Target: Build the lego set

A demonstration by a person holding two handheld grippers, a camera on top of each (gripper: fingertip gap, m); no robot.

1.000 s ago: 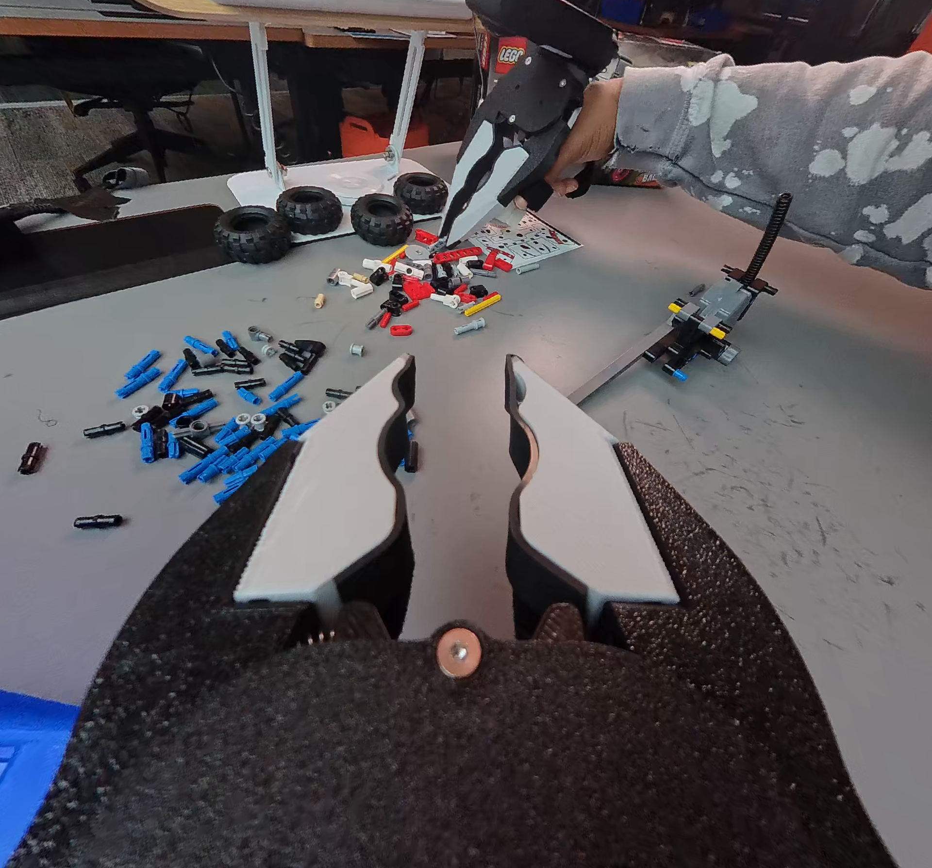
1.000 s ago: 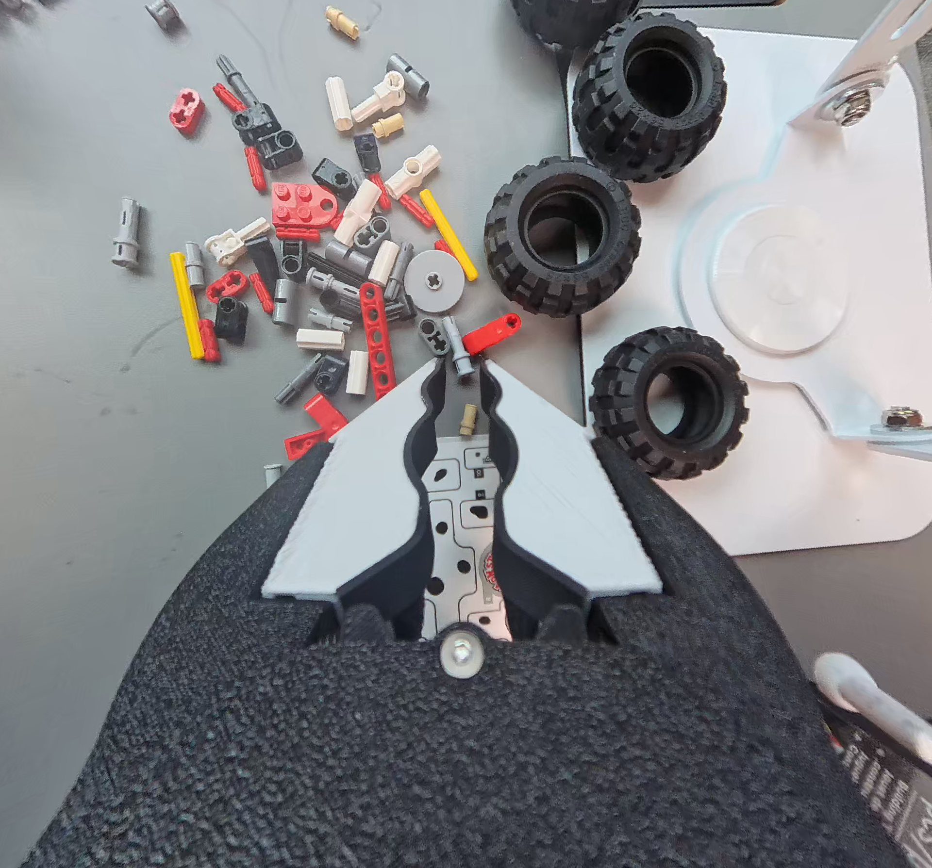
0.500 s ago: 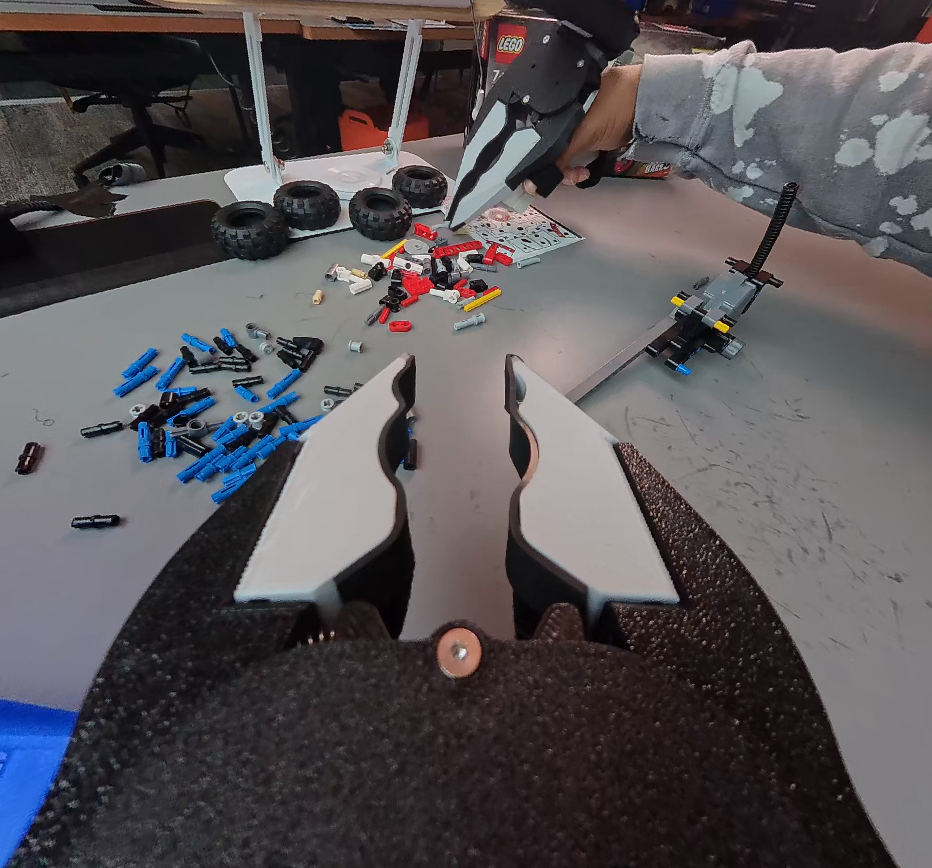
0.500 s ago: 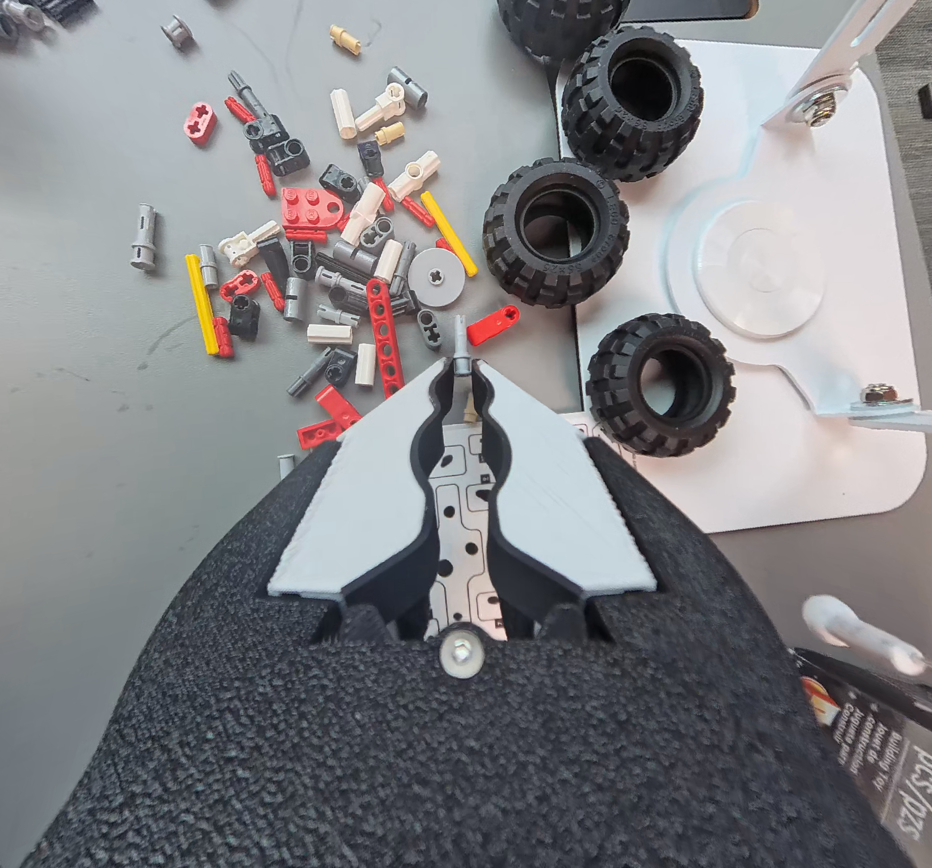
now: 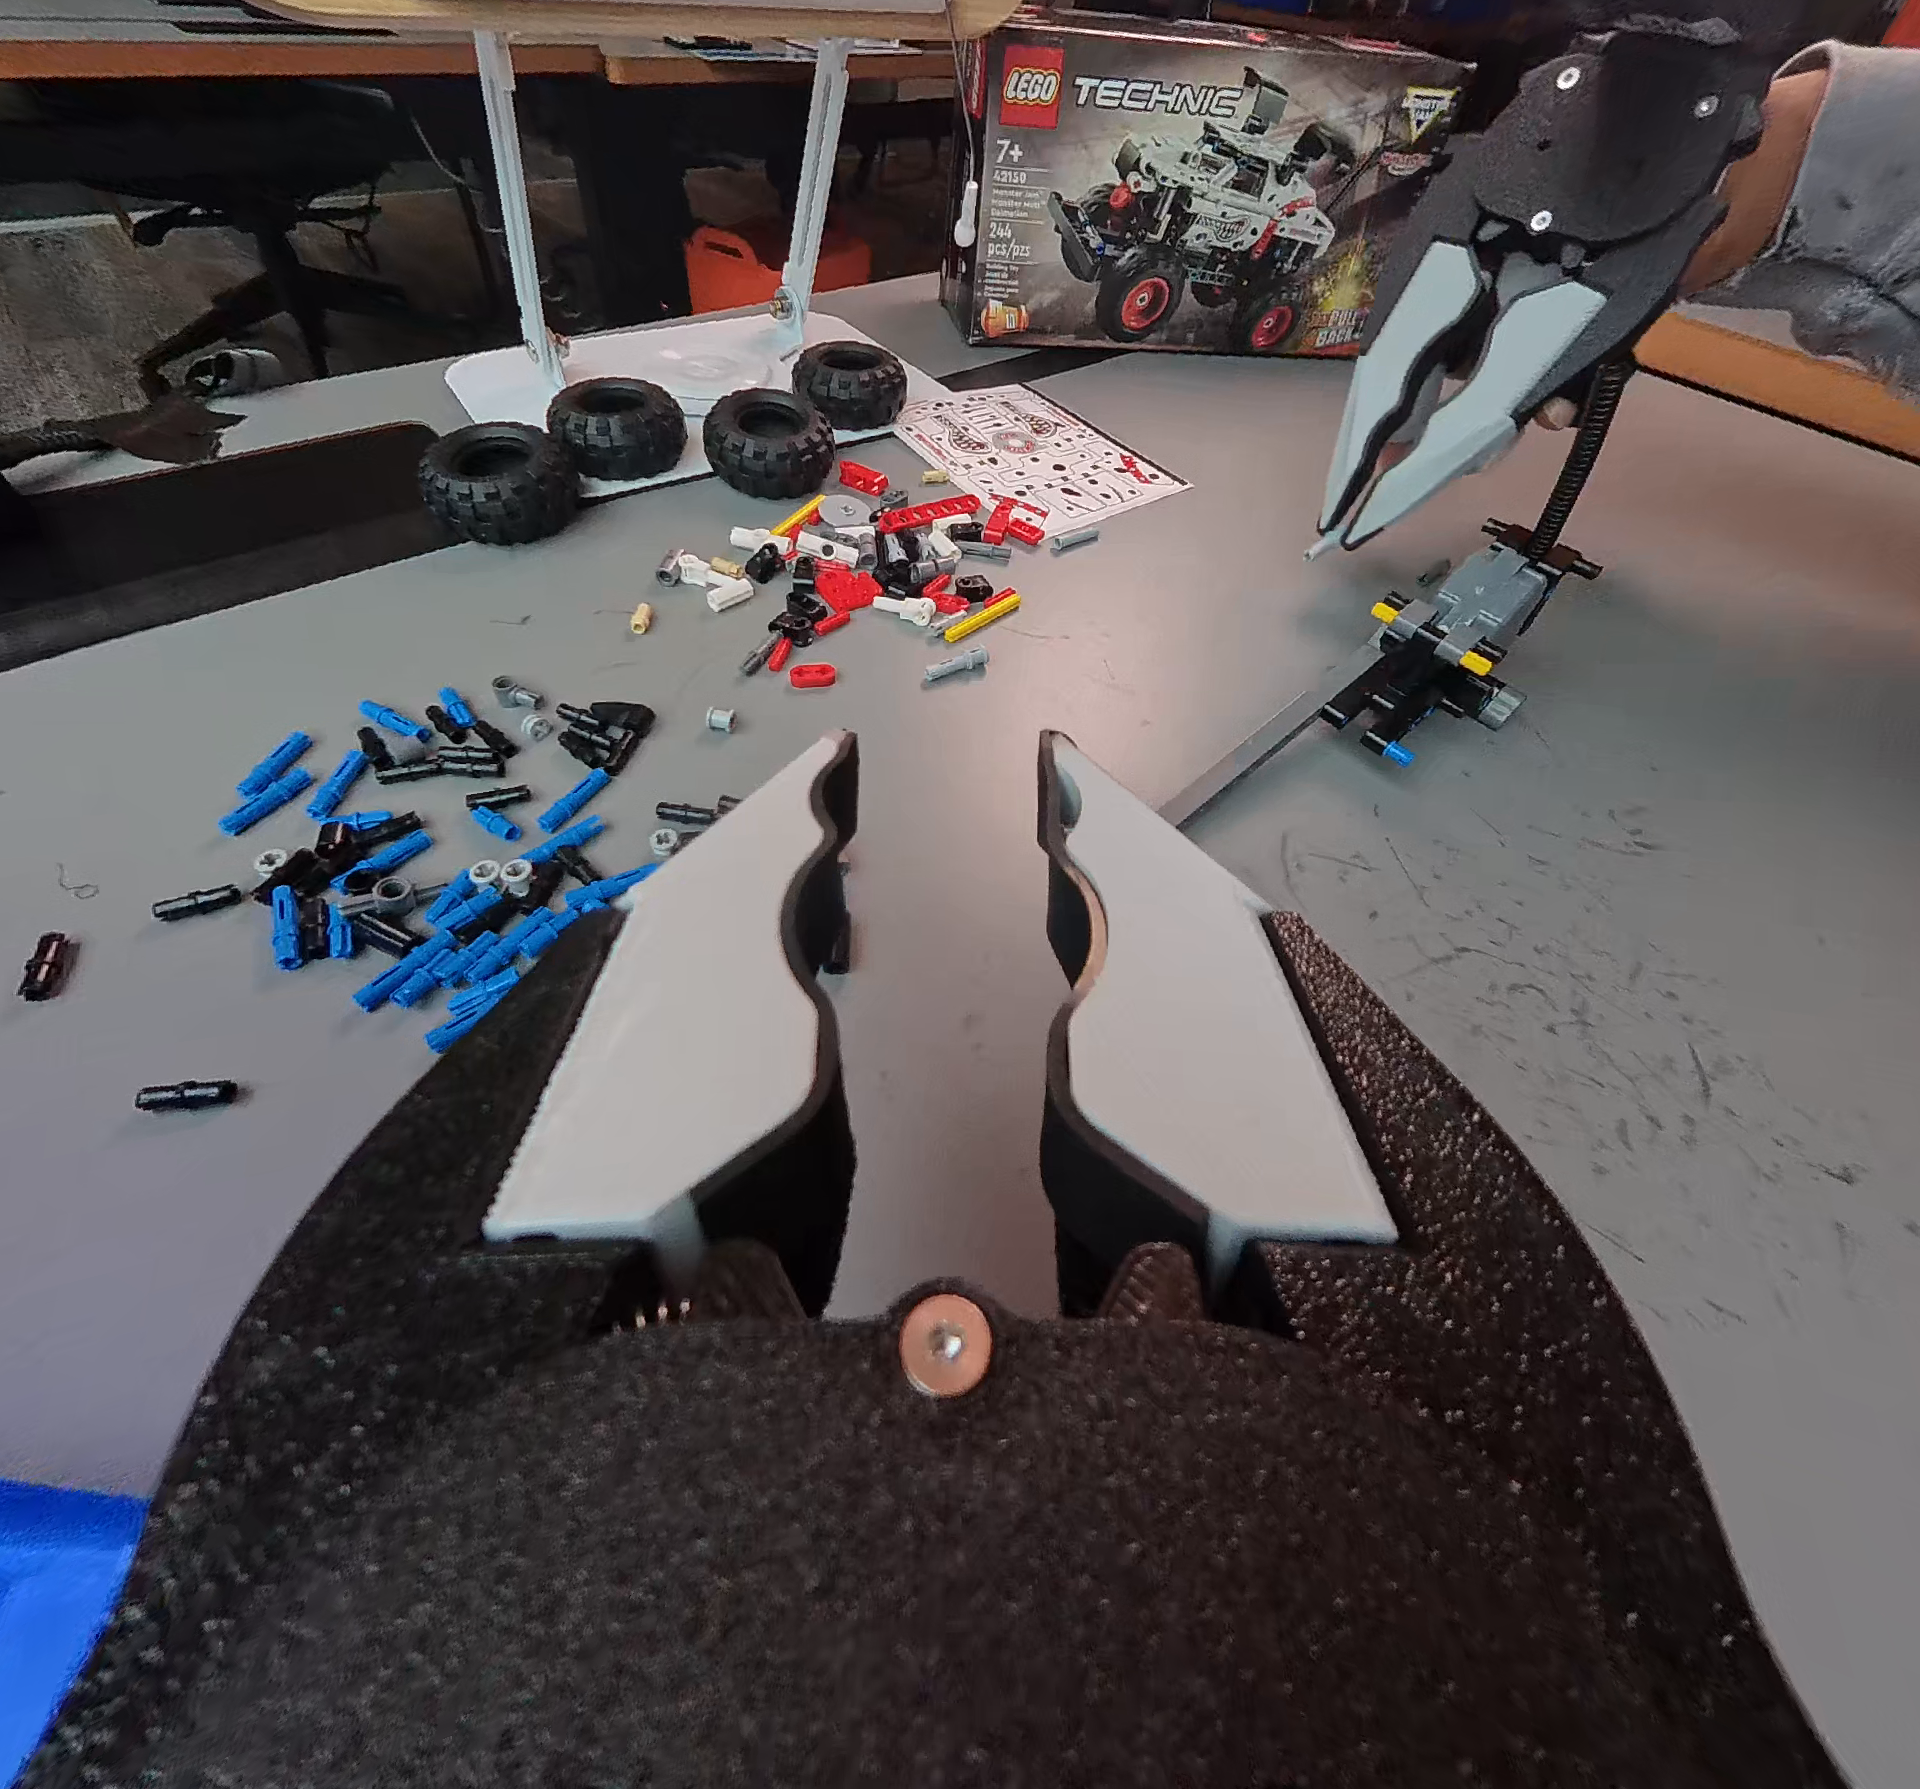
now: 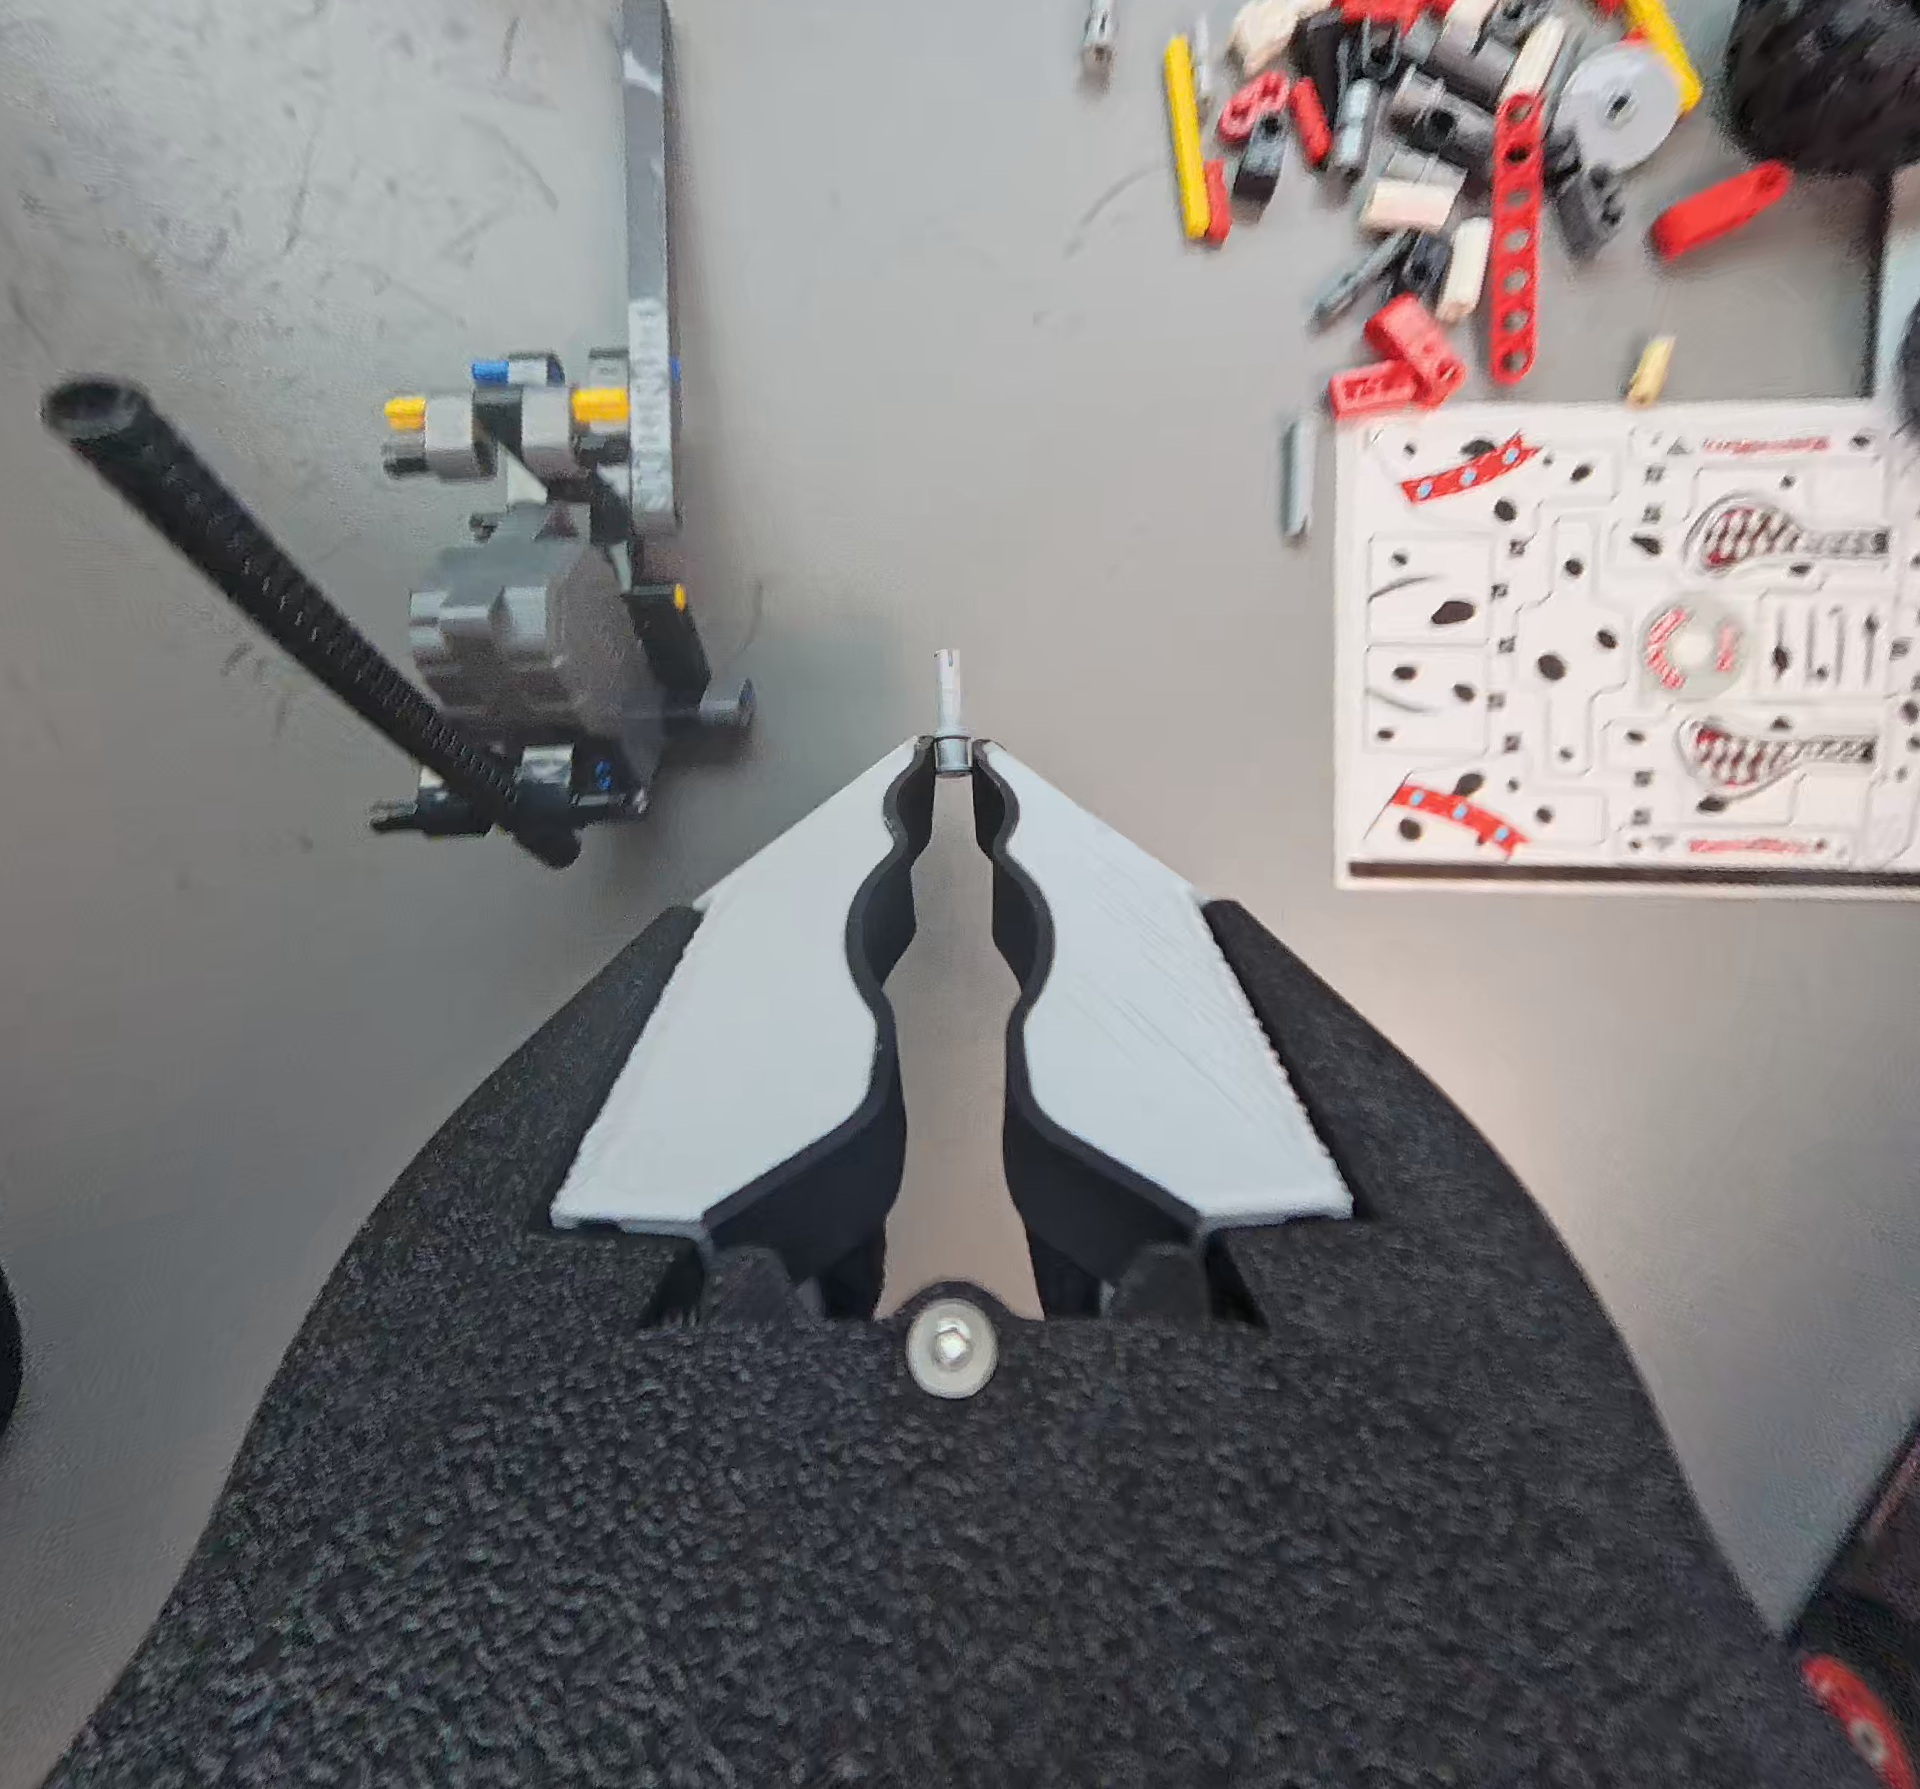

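Note:
My right gripper is shut on a small grey pin that sticks out past its tips. It hangs above the grey table, right of the partly built grey-and-black assembly with its black ribbed hose. In the left wrist view the right gripper holds the pin just above and left of the assembly. My left gripper is open and empty, low over the table between the blue-and-black pin pile and the assembly.
A mixed pile of red, white, grey and yellow parts lies mid-table beside a sticker sheet. Several black tyres sit by a white stand base. The set's box stands behind. My hands' fingertips stand some 25 cm from each other.
My right gripper closed on the grey pin in the parts pile, lifted it and carried it away from the tyres to beside the assembly. My left gripper stayed open and nearly still.

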